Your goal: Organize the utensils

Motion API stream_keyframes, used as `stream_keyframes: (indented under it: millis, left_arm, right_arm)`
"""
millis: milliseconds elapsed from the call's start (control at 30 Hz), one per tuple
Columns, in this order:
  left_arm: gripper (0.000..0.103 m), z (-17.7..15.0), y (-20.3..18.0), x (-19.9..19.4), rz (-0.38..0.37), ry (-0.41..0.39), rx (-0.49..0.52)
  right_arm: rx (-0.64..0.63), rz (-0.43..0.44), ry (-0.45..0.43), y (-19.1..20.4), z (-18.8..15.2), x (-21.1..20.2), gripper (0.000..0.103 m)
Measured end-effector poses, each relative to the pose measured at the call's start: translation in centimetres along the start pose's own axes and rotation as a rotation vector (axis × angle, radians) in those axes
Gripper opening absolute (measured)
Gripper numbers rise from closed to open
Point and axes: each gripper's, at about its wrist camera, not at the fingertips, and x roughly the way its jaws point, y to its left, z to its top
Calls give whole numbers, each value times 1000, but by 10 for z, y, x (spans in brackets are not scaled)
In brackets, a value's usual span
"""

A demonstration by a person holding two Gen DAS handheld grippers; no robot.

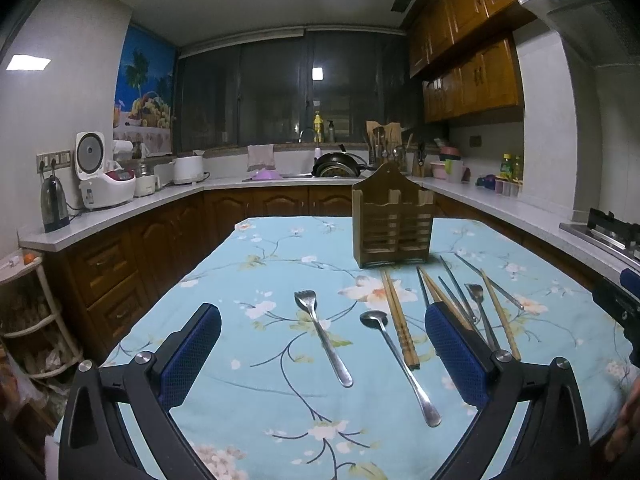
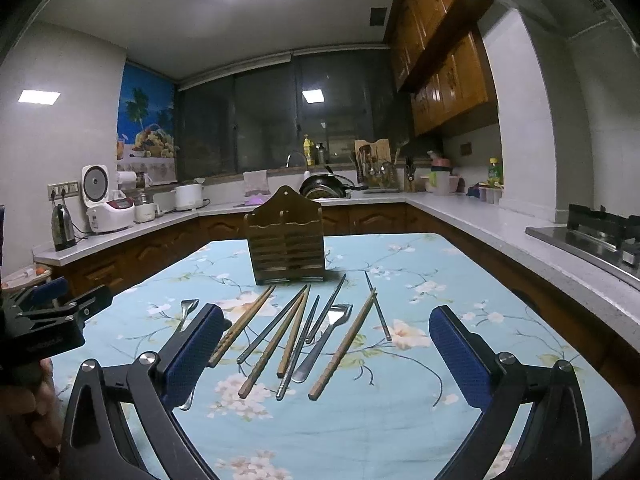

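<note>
A brown wooden utensil holder [image 1: 394,220] [image 2: 286,236] stands upright at the far middle of the floral table. In the left wrist view a metal fork [image 1: 320,340] and a spoon [image 1: 400,364] lie between the fingers of my open left gripper [image 1: 322,314]. A wooden chopstick pair [image 1: 400,320] lies beside them. My open right gripper [image 2: 327,315] hovers above a spread of wooden chopsticks [image 2: 244,326], metal chopsticks [image 2: 378,308] and a second fork [image 2: 328,336]. Neither gripper holds anything. One metal utensil [image 2: 188,306] is partly hidden behind the right gripper's left finger.
The table [image 1: 256,360] carries a light blue flowered cloth. Kitchen counters wrap around it, with a kettle [image 1: 54,204], a rice cooker [image 1: 104,176] and a stove [image 2: 596,232]. The other gripper shows at each view's edge, and a hand [image 1: 624,428] is at the lower right.
</note>
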Motion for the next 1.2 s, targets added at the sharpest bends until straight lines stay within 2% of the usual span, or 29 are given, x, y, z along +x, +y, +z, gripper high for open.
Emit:
stream_keyframes:
  millis: [1200]
  left_arm:
    - [102, -1, 0, 5, 2, 15, -4]
  right_arm:
    - [-4, 15, 10, 4, 0, 4, 103]
